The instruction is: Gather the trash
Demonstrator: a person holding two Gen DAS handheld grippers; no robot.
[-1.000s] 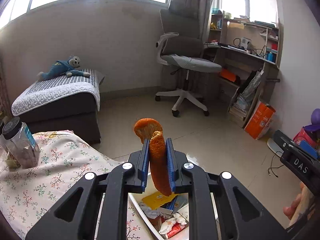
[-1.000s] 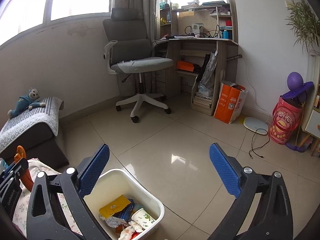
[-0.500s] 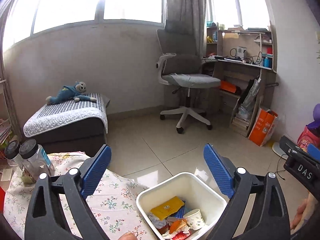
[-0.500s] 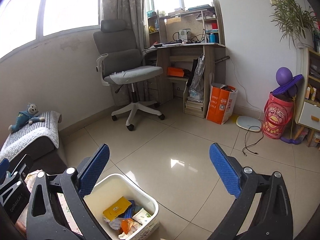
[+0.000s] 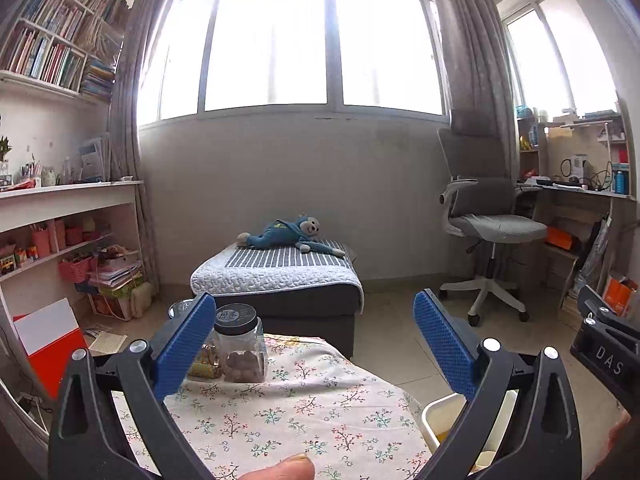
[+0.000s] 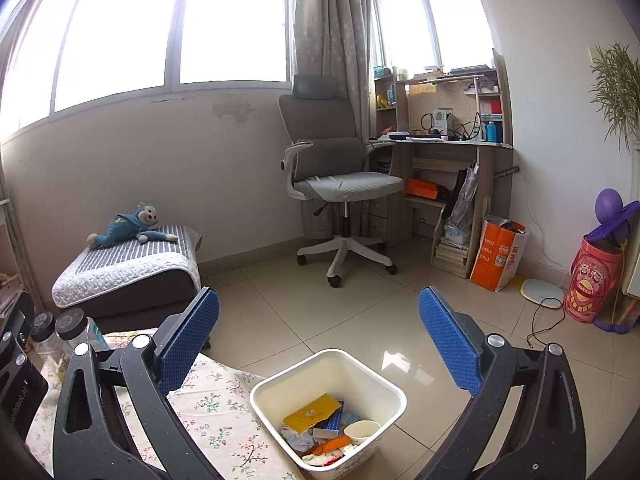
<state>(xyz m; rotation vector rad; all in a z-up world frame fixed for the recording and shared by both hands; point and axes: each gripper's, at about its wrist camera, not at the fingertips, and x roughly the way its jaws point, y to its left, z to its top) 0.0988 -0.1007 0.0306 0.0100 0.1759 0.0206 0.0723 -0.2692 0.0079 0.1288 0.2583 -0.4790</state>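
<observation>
A white trash bin [image 6: 384,380] stands on the floor beside the floral-cloth table [image 6: 224,416]. It holds a yellow packet, a paper cup, crumpled wrappers and an orange peel [image 6: 334,445]. Its rim also shows in the left wrist view [image 5: 440,408]. My right gripper [image 6: 318,334] is open and empty, above the bin. My left gripper [image 5: 314,338] is open and empty, above the table [image 5: 288,412].
Two clear jars with black lids [image 5: 240,350] stand at the table's far left edge. A grey ottoman with a blue plush monkey [image 5: 292,230], an office chair [image 6: 340,188], a desk [image 6: 448,160] and bookshelves [image 5: 60,240] ring the tiled floor.
My left gripper opened and the orange peel dropped into the bin. The left gripper then swung up and left, over the table. The right gripper rose slightly.
</observation>
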